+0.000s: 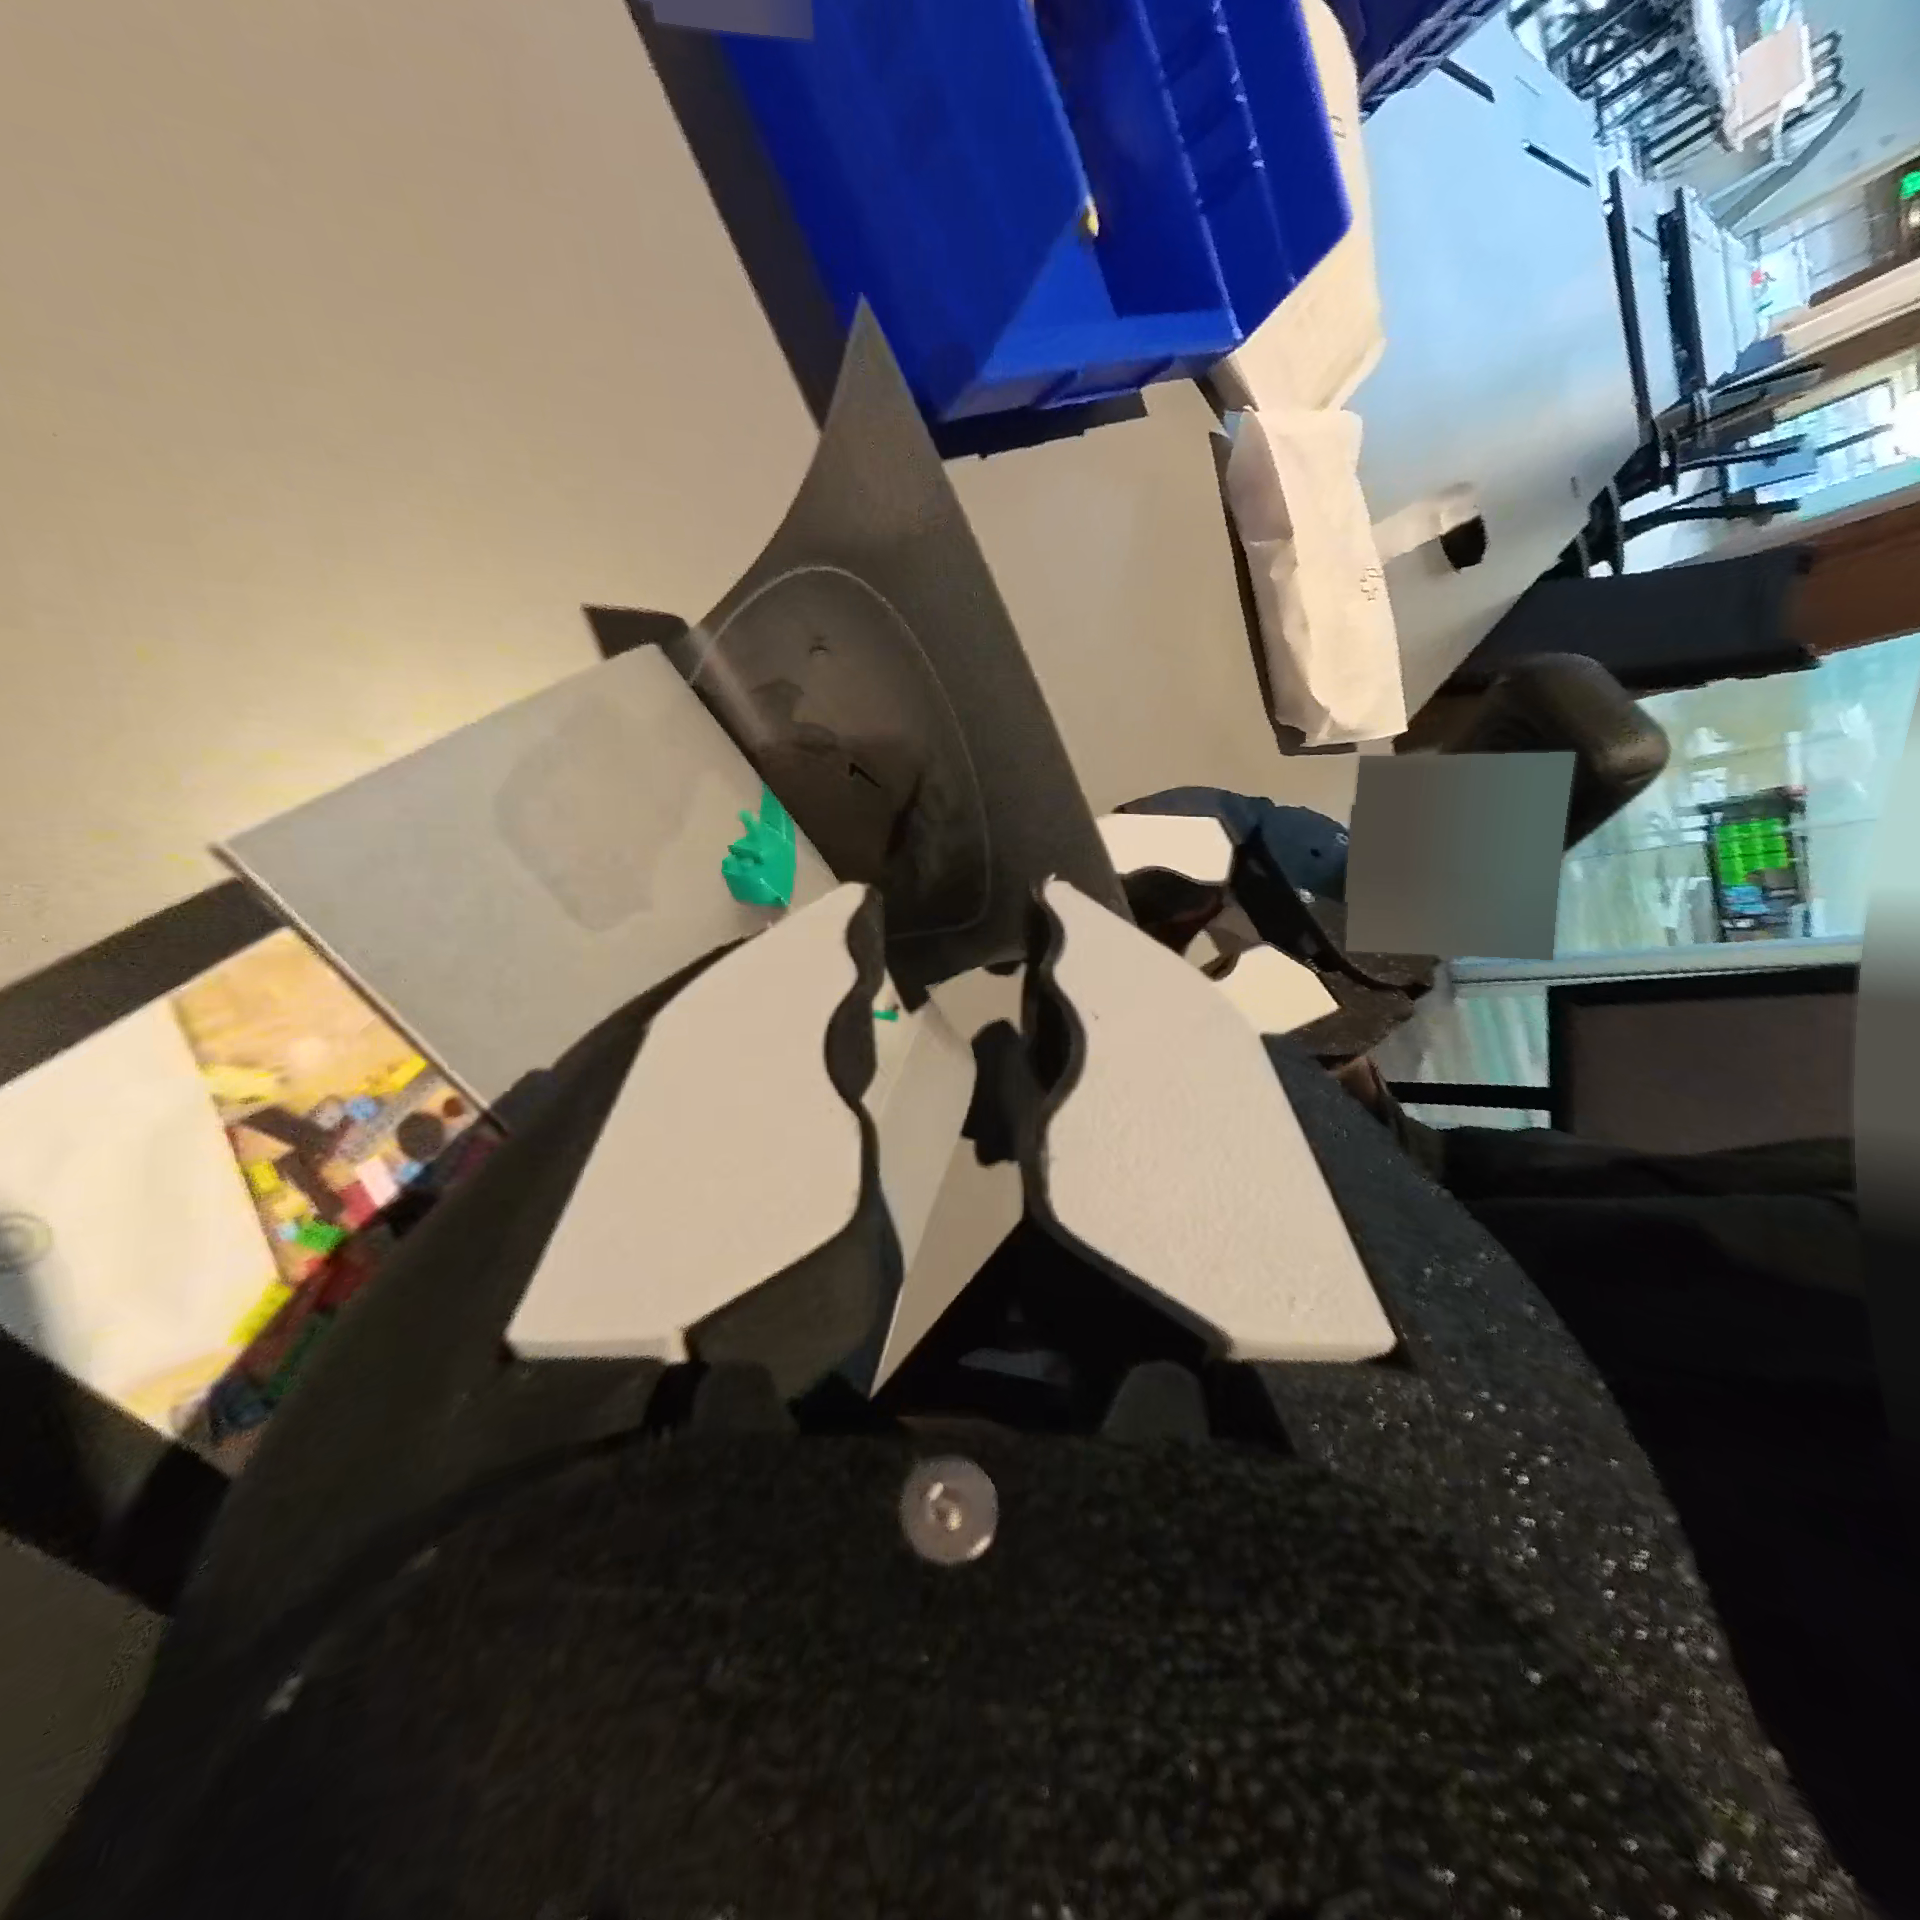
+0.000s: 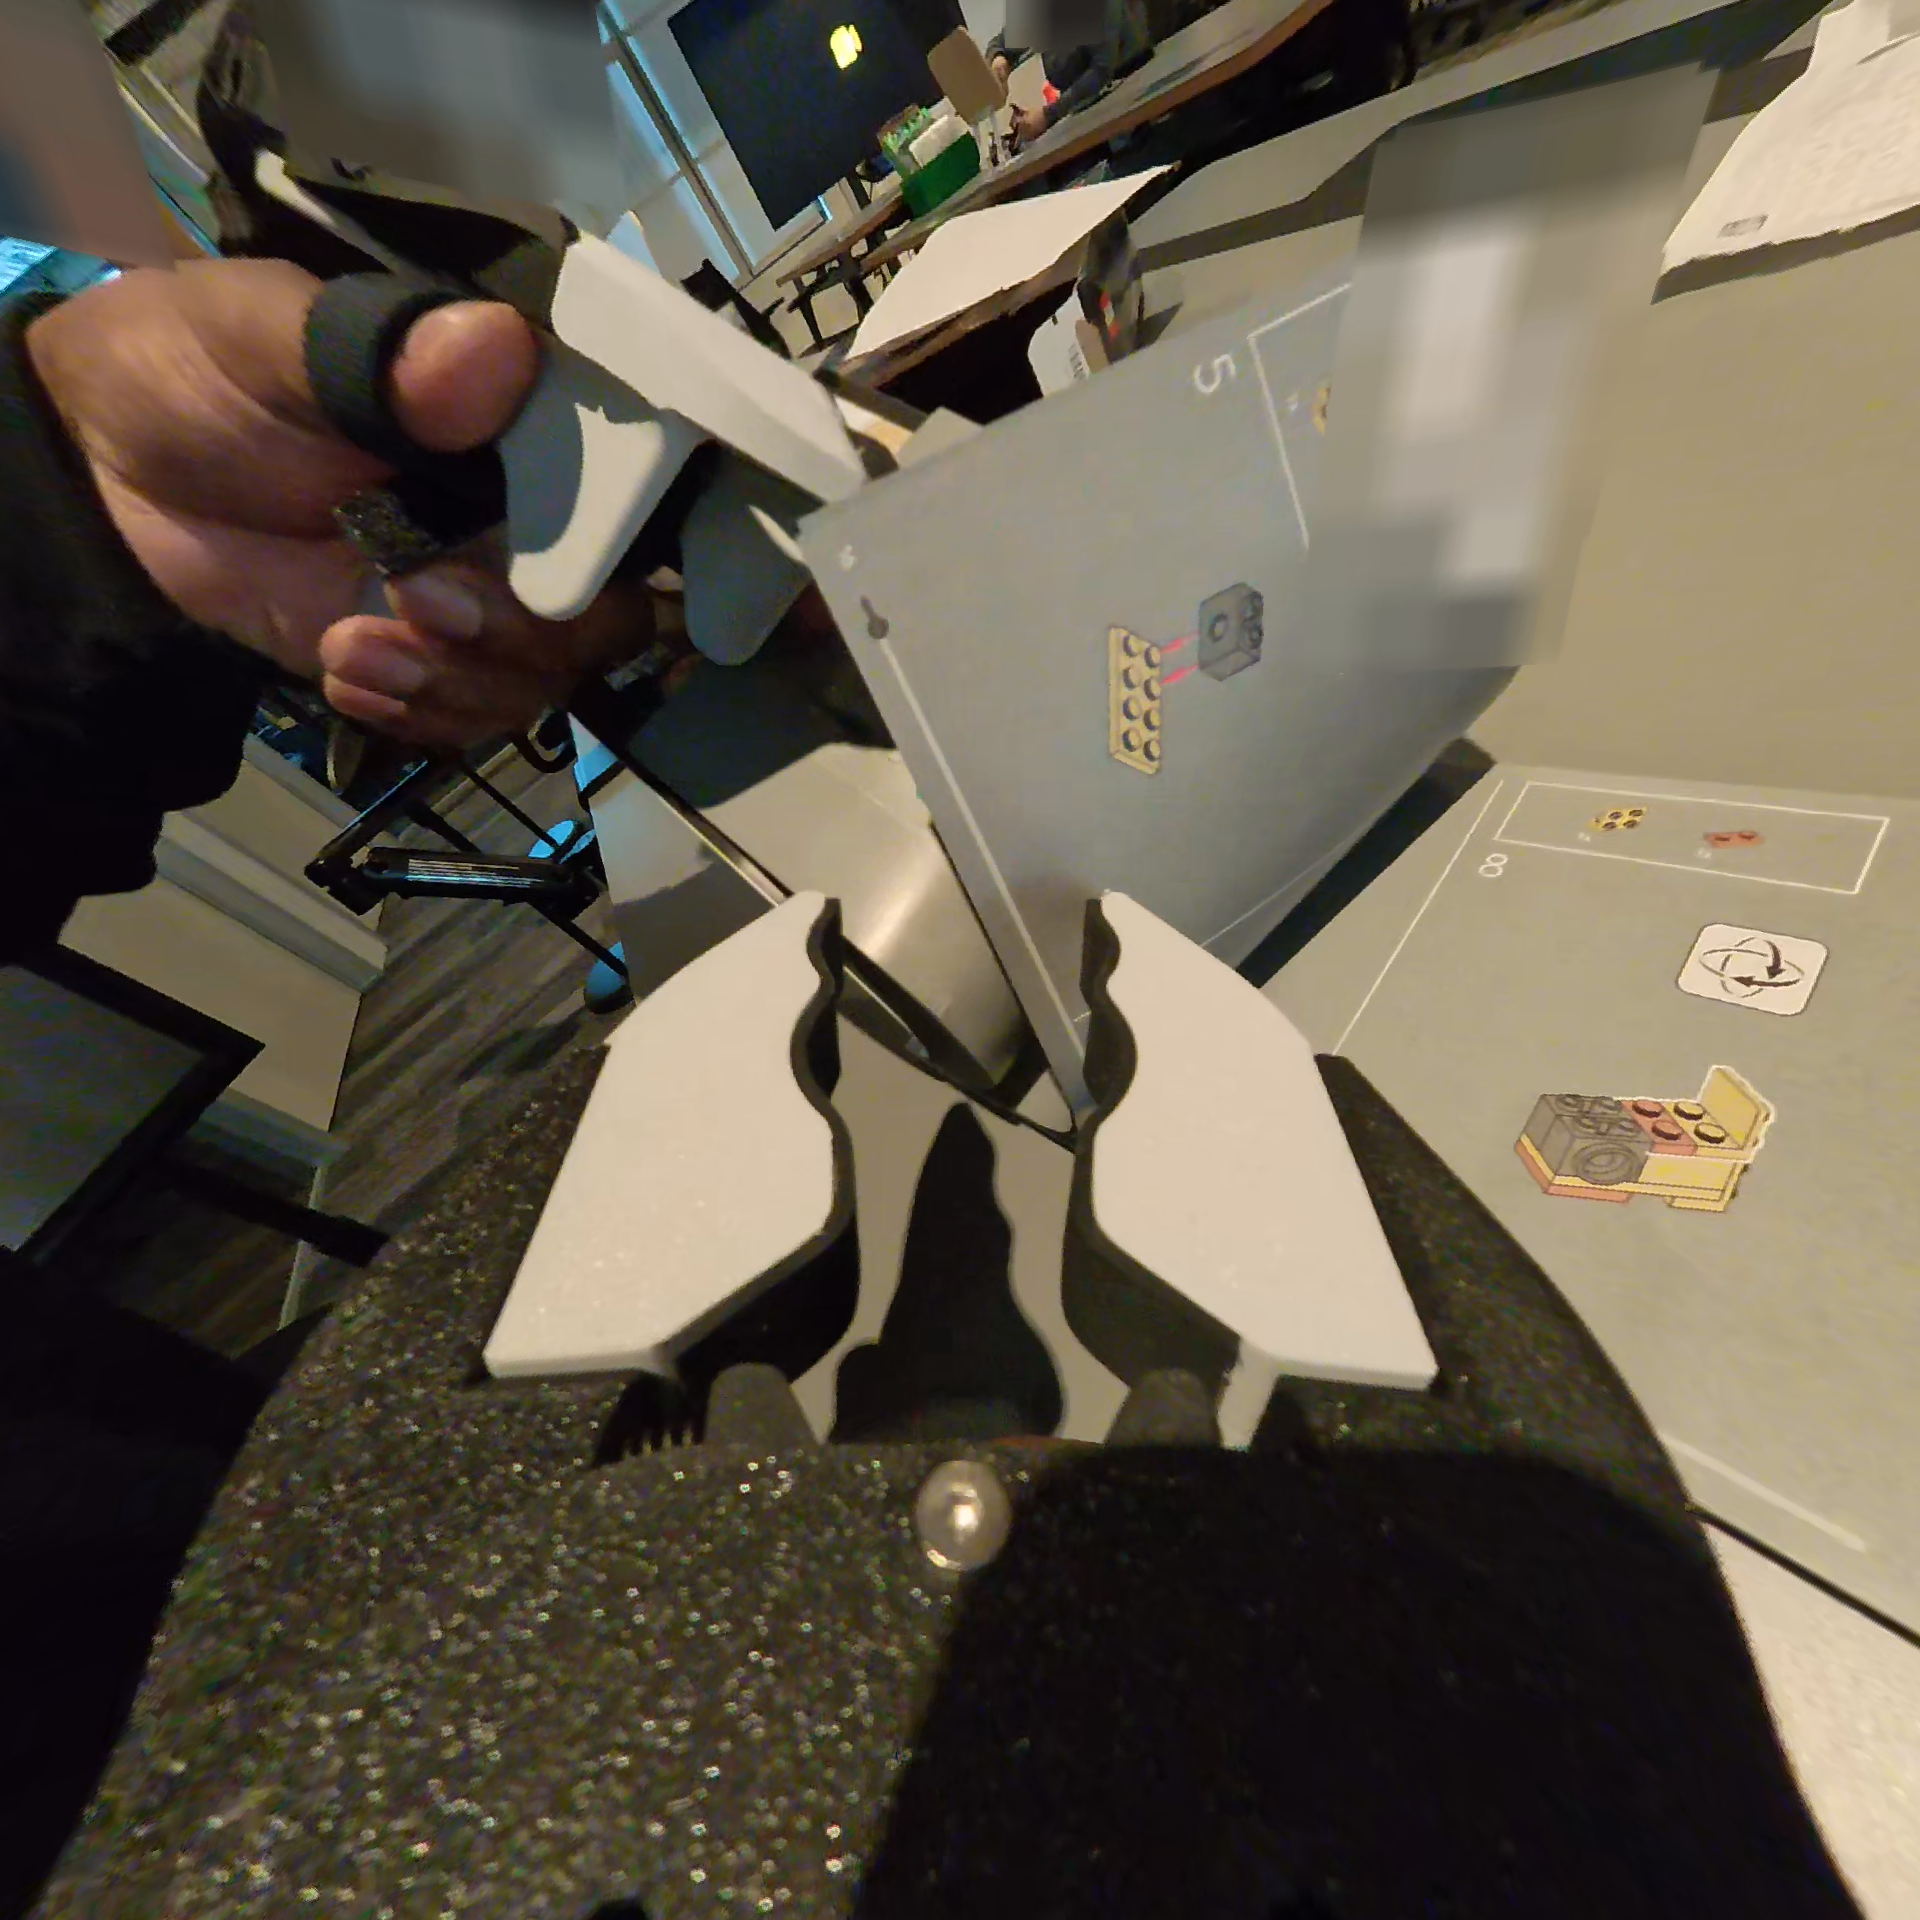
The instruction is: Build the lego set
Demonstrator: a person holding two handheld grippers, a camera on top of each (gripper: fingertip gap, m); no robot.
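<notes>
The grey instruction booklet lies open on the table [image 2: 1558, 1351]. One of its pages [image 2: 1039, 644] stands upright and curved. My left gripper [image 1: 956, 909] has its jaws a narrow gap apart around that page [image 1: 904, 675]. In the right wrist view it [image 2: 810, 540] is at the page's top corner, held by a hand [image 2: 260, 468]. My right gripper [image 2: 961, 904] is open, and the page's lower edge runs in against its right finger [image 2: 1195, 1143]. It also shows in the left wrist view [image 1: 1226, 914], behind the page. Blurred coloured bricks [image 1: 312, 1195] show at lower left.
Blue plastic bins [image 1: 987, 208] and a white paper bag [image 1: 1309, 582] stand on the white table [image 1: 312, 312] beyond the booklet. Loose papers [image 2: 1818, 135] lie at the far right. The table edge drops to the floor [image 2: 436, 987] on the left. A green shape [image 1: 758, 847] shows by a lighter page. Tip to tip, the grippers are about 7 centimetres apart.
</notes>
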